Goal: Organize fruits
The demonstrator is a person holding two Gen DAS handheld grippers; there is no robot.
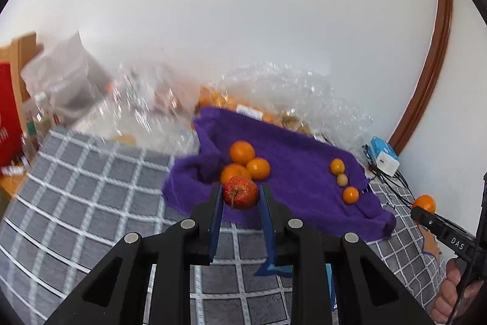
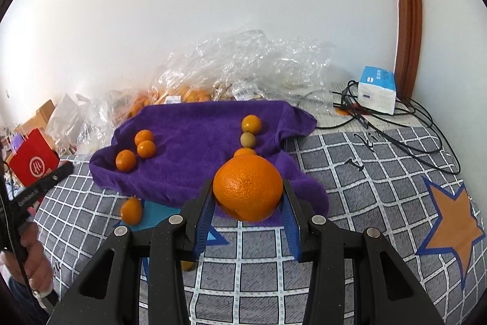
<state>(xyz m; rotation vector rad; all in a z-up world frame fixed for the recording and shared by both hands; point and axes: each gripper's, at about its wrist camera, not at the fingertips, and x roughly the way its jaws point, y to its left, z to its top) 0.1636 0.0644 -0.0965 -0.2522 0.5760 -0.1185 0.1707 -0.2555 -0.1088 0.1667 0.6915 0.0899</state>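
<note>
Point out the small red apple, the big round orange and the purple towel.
small red apple [image 1: 240, 196], left wrist view, front skin
big round orange [image 2: 248, 188], right wrist view, front peel
purple towel [image 2: 197, 124], right wrist view, bare middle

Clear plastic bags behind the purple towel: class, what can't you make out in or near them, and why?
- Clear plastic bags, right wrist view: contents mostly lost behind crinkled glare; only some orange fruit shows.
- Left wrist view: the bags are motion-blurred.
- White label: print too small.
- Third small orange: mostly hidden behind the held large orange.
</note>
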